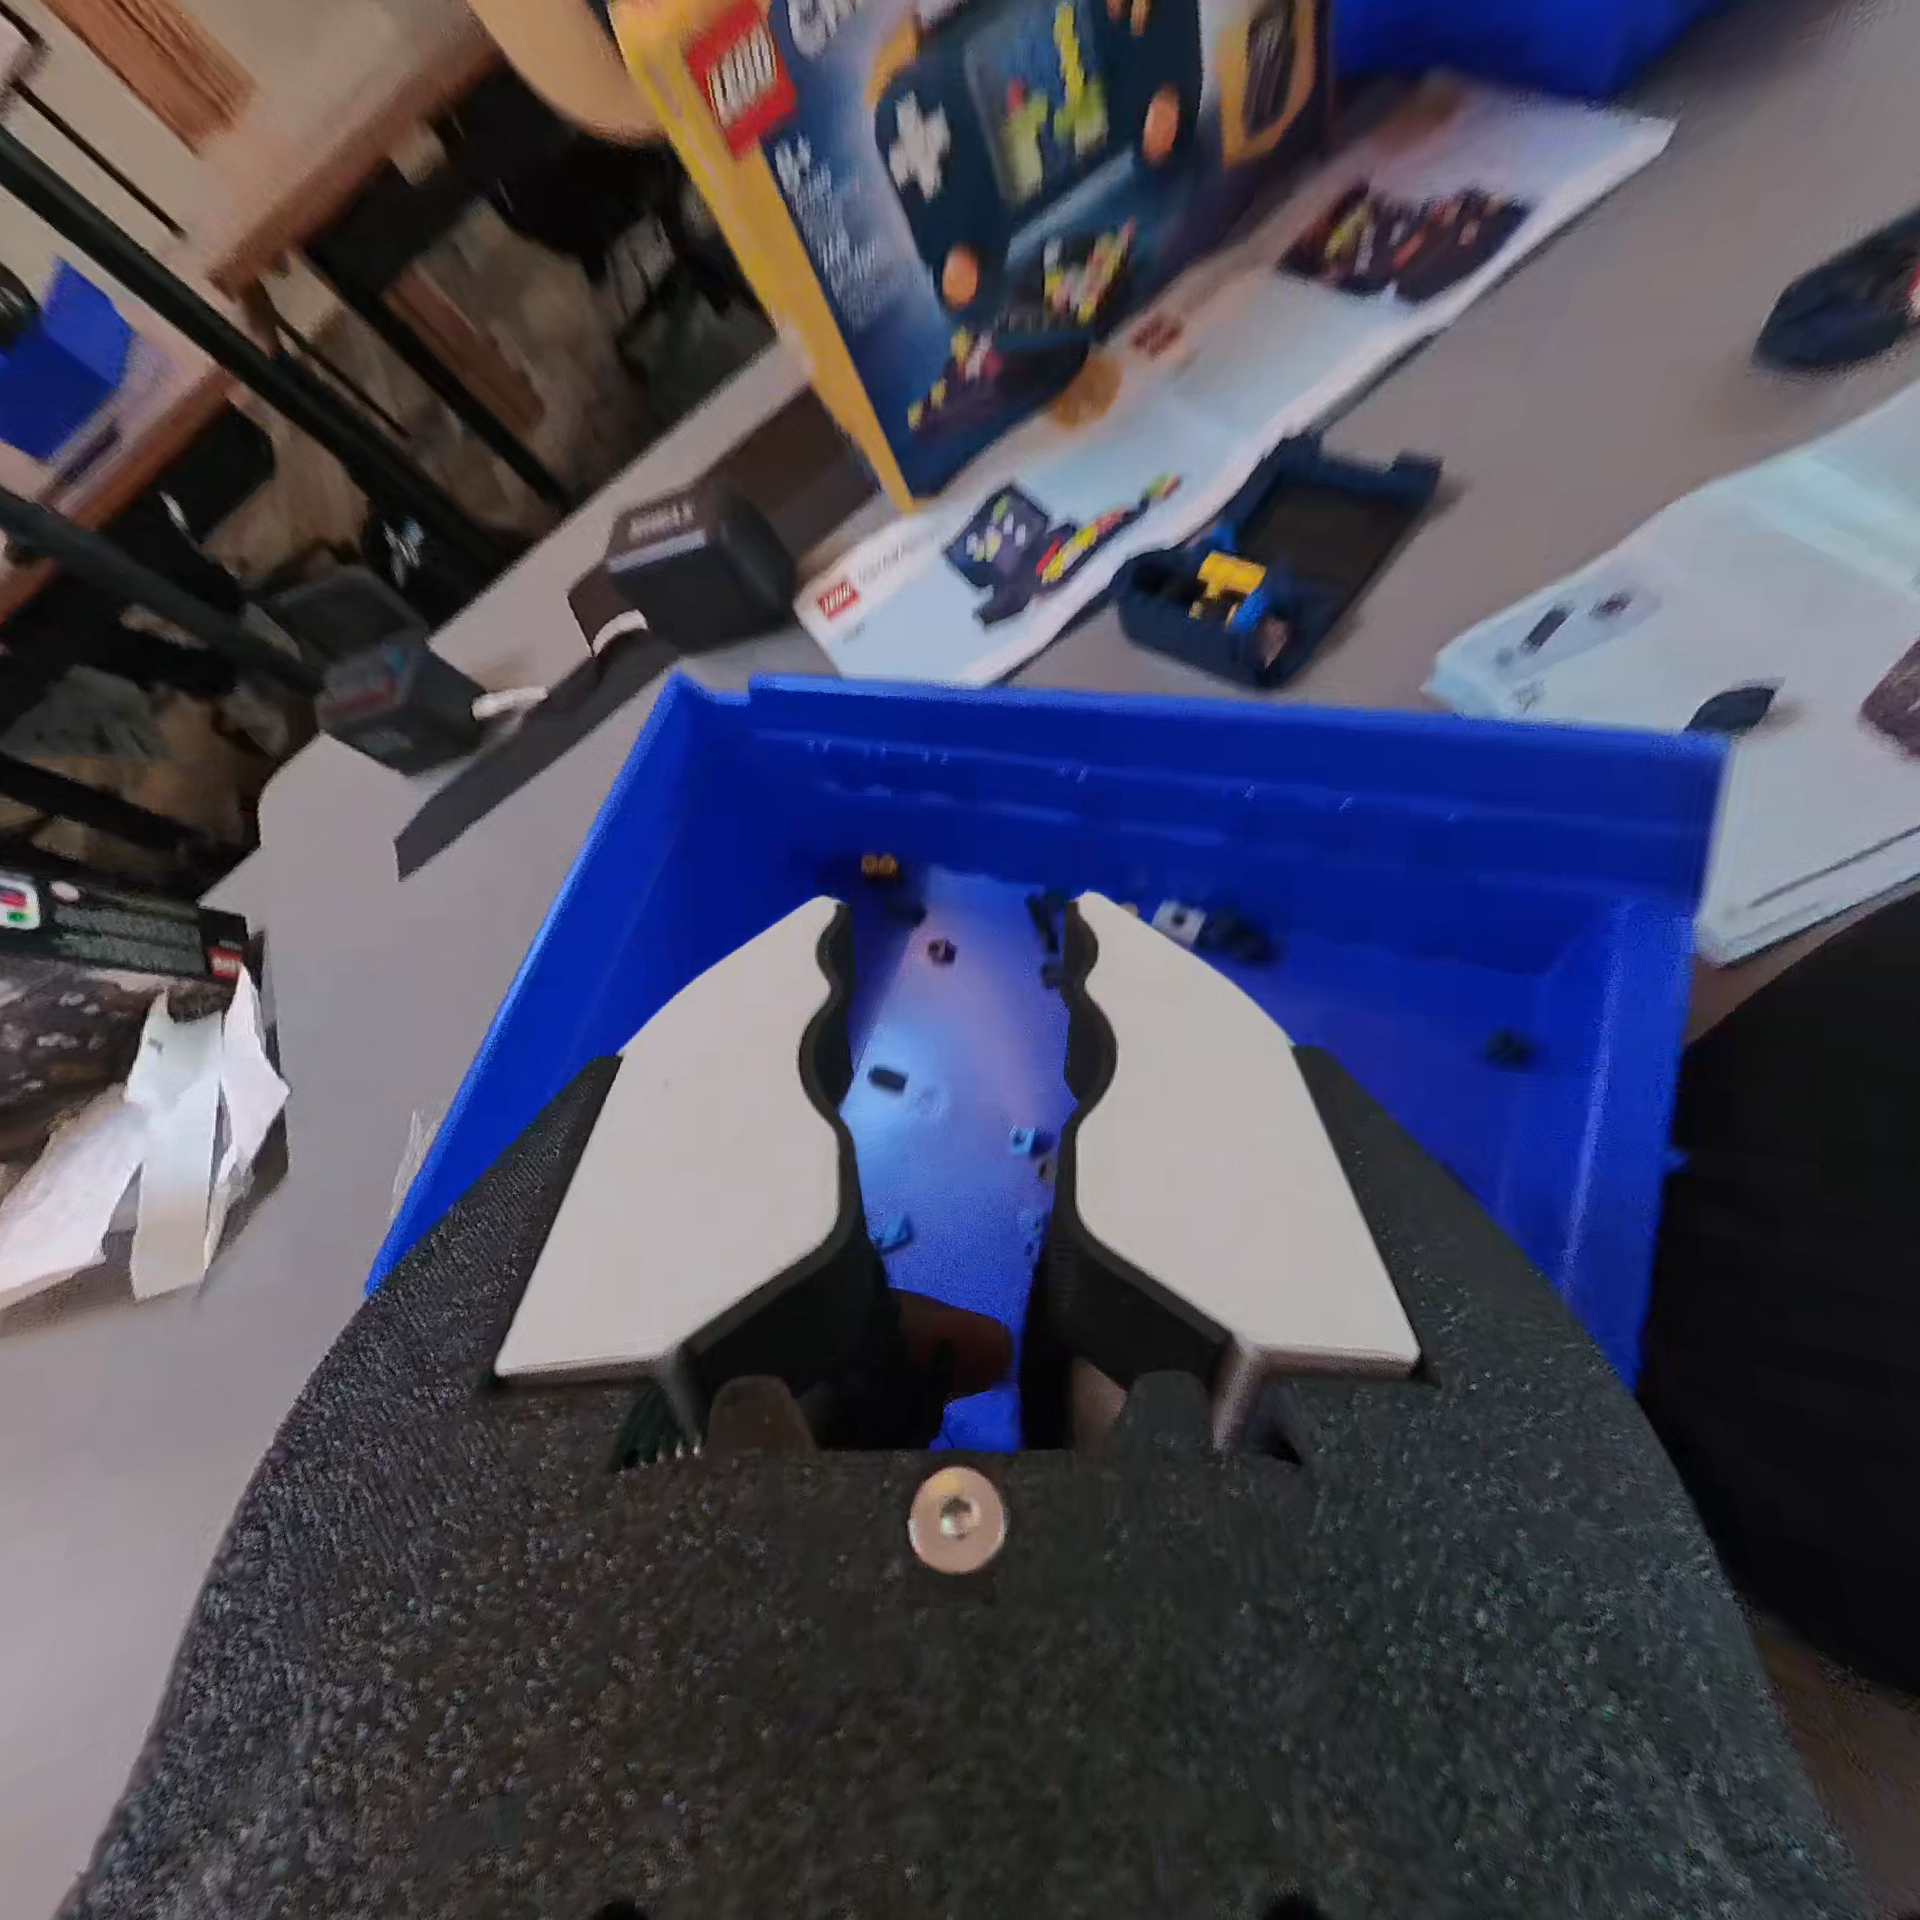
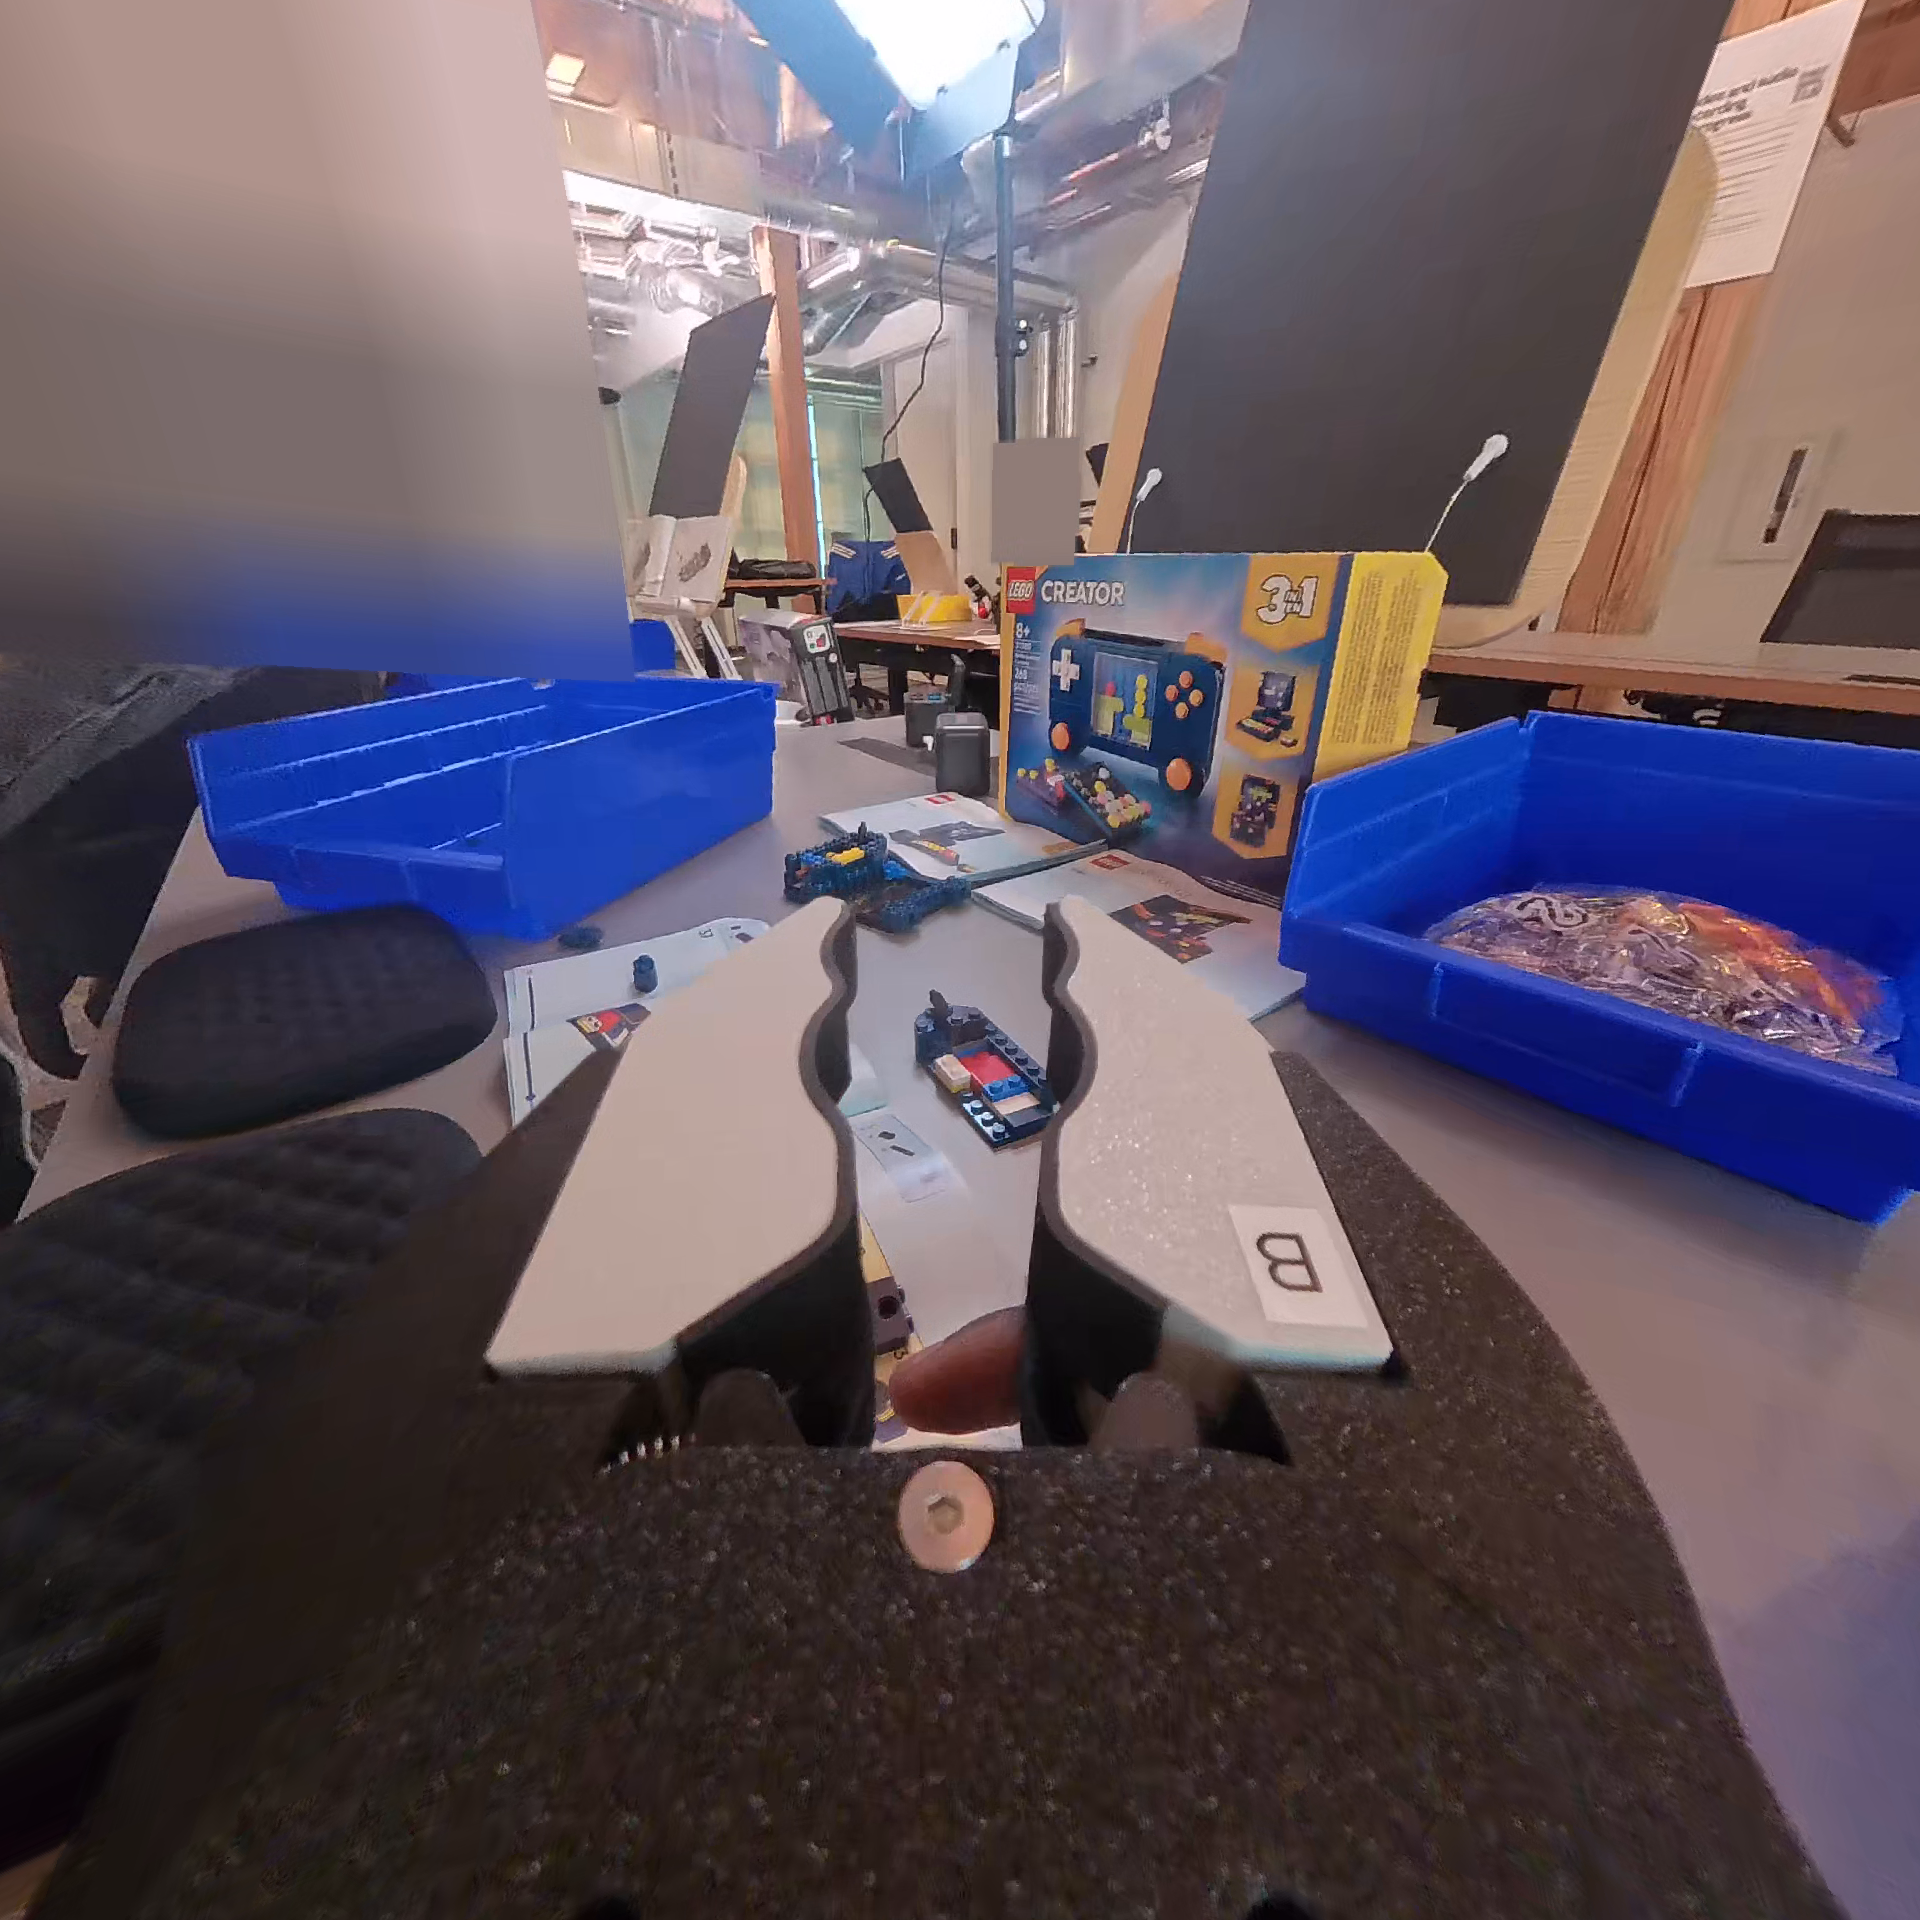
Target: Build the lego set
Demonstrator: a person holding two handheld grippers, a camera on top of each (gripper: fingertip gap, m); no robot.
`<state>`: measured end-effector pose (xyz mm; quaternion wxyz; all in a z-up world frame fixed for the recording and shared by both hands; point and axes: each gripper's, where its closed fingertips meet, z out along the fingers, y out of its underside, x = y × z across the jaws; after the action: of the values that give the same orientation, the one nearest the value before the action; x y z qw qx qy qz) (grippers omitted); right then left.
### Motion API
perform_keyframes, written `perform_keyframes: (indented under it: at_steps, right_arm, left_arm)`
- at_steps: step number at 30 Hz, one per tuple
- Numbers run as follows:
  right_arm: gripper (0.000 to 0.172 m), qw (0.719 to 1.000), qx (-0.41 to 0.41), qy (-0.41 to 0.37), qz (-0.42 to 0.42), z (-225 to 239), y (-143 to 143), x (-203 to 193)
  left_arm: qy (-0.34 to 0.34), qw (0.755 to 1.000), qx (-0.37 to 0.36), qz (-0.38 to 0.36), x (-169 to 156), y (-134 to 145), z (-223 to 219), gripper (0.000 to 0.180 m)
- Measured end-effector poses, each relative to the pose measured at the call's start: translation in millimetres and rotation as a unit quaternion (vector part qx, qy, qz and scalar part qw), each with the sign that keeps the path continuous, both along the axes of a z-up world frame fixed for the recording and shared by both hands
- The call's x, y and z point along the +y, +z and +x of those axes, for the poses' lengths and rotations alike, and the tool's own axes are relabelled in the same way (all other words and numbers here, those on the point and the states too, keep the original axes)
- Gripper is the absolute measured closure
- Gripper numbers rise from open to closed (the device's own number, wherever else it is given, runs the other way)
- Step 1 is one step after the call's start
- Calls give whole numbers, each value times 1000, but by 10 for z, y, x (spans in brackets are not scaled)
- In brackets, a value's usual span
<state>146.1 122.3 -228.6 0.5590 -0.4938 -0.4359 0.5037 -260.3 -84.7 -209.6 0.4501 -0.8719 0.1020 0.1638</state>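
Grey and matte, the table carries a scatter of building-toy parts under a workshop ceiling of bare timber beams and silver ducts, with a bright panel lamp on a stand and tall black boards leaning behind. The left gripper hangs over a blue bin, jaws parted with nothing between them; small dark, orange and pale blue pieces lie loose on the bin floor below. The right gripper hovers low over the table, jaws likewise apart and bare, above a small dark blue brick build with red and white tiles. Beyond it sit a larger dark blue brick frame, open instruction booklets and the upright toy box. A second blue bin at the right holds crumpled clear bags. Two black quilted pads lie at the left, near the table's edge.
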Motion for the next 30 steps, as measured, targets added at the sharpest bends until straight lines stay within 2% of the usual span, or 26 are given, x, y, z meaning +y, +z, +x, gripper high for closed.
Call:
perform_keyframes:
  at_steps: [3,6,11,15,18,21,26,30]
  right_arm:
    - [138,1000,-20,-2,16,-32,-49,-19]
    - [138,999,-45,-5,28,-68,-126,-29]
    - [138,997,-67,4,35,-118,-202,-56]
    - [138,997,-71,-6,43,-110,-216,-33]
    - [140,997,-70,-15,43,-95,-217,-4]
    - [140,996,-73,-15,44,-102,-229,1]
    - [141,994,-91,-10,51,-135,-289,-18]
    - [141,993,-100,-9,57,-149,-313,-29]
  left_arm:
    - [-3,994,14,-106,-29,-253,-254,138]
    - [-50,984,-6,-171,43,-472,-288,140]
    - [-109,980,-39,-160,523,-749,-393,145]
    - [-78,979,-62,-179,816,-1074,-685,145]
    - [-59,973,-102,-201,892,-1279,-773,146]
    - [-48,973,-108,-196,965,-1352,-857,145]
    - [-73,971,-105,-202,1020,-1422,-888,156]
    - [-95,966,-144,-191,1043,-1435,-835,166]
